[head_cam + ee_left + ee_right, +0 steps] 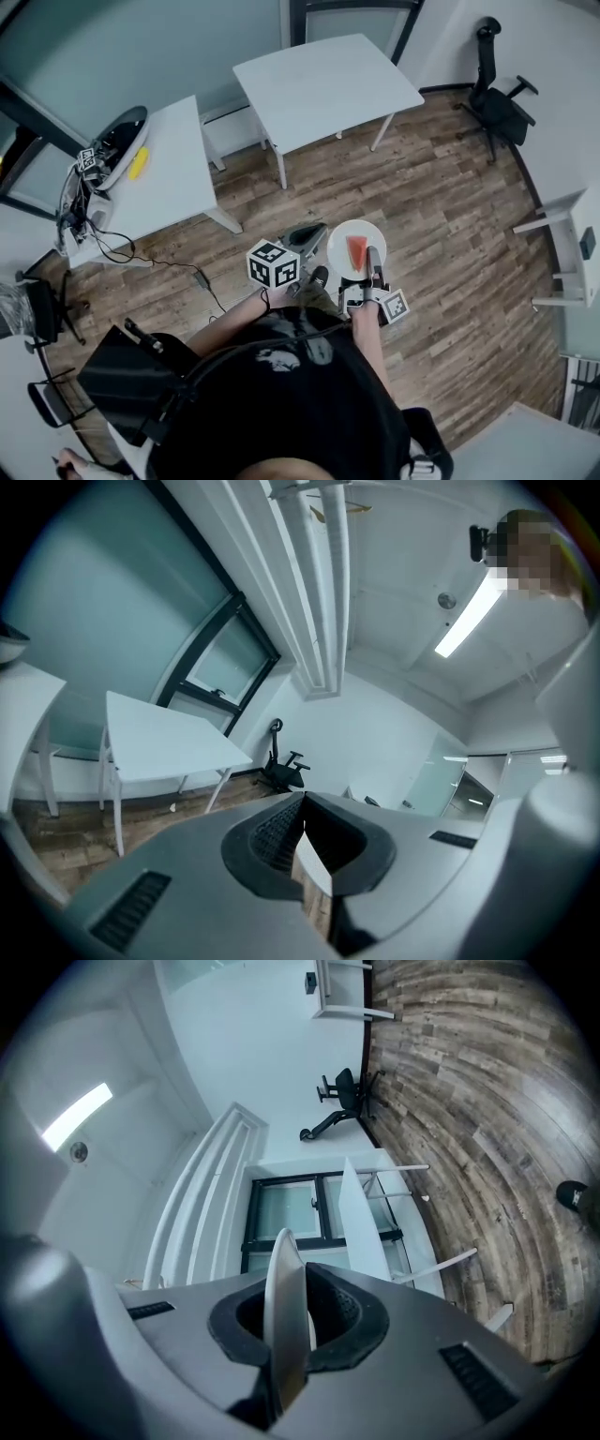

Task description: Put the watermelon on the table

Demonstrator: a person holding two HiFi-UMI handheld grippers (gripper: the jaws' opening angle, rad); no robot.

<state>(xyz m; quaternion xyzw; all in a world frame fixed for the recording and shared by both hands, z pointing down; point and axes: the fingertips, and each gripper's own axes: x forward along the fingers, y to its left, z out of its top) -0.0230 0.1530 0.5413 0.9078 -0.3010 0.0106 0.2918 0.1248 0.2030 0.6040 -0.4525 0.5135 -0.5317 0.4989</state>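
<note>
A red watermelon slice (357,250) lies on a round white plate (356,234) that hangs in the air over the wooden floor. My right gripper (372,255) is shut on the plate's near rim. In the right gripper view the plate (284,1279) shows edge-on, pinched between the dark pads of my right gripper (291,1321), and the slice is hidden. My left gripper (317,234) sits just left of the plate. In its own view the left gripper (302,808) has its jaws closed together at the tips. A white table (323,84) stands ahead.
A second white table (169,178) at the left carries a dish with something yellow and some cables. A black office chair (502,103) stands at the far right by the wall. Dark gear sits on the floor near my left side. More white furniture lines the right wall.
</note>
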